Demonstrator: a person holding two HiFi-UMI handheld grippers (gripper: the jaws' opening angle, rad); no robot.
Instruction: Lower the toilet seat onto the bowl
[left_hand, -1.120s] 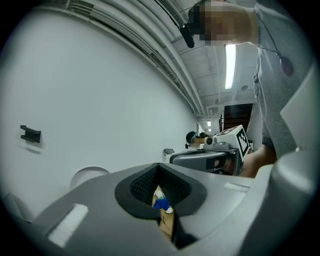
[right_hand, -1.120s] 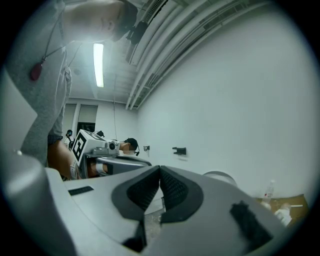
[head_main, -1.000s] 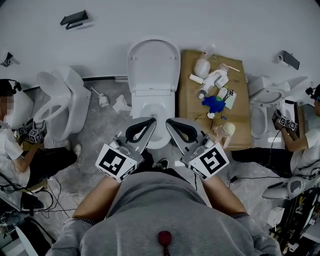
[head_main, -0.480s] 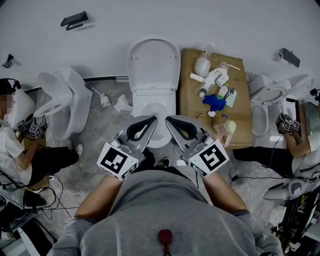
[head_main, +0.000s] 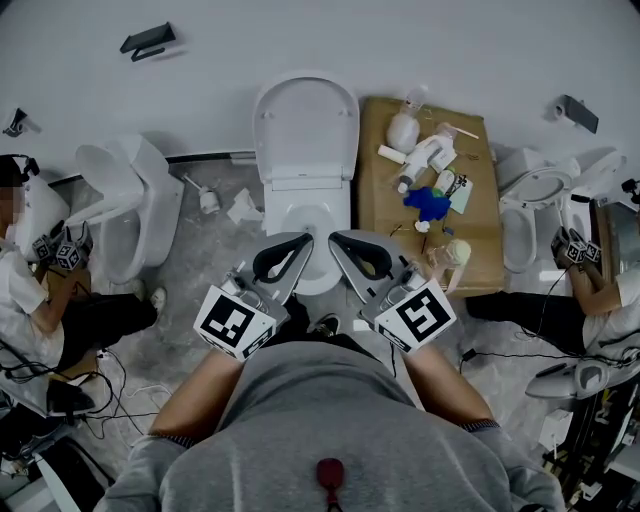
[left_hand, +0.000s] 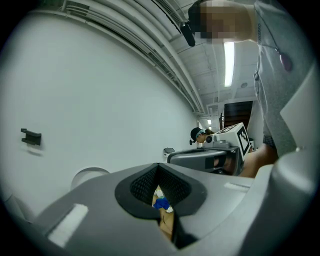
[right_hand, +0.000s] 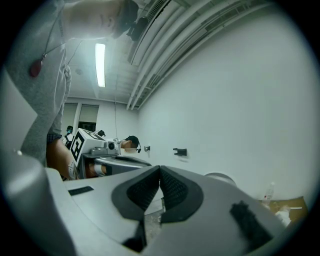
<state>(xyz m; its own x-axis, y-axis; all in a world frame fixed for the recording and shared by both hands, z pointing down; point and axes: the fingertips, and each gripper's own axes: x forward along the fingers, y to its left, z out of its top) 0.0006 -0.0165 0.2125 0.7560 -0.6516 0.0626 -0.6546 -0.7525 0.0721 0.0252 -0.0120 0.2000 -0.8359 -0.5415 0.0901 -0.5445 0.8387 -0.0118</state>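
The white toilet stands against the wall in the middle of the head view. Its seat and lid (head_main: 306, 122) are raised upright over the open bowl (head_main: 283, 222). My left gripper (head_main: 304, 240) and right gripper (head_main: 335, 239) hover side by side over the bowl's front rim, tips angled towards each other. Both are shut with nothing between the pads, and neither touches the seat. The left gripper view shows its jaws (left_hand: 158, 168) pressed together, with the right gripper (left_hand: 207, 157) beside it. In the right gripper view its jaws (right_hand: 160, 171) are likewise closed.
A cardboard sheet (head_main: 480, 240) right of the toilet carries bottles, a blue toy (head_main: 428, 206) and small items. Other toilets stand at the left (head_main: 125, 205) and right (head_main: 535, 205), each with a person working beside it. Cables lie on the floor at the lower left.
My grippers have hardly moved; the right one has edged slightly left. The people at the sides have shifted their hands.
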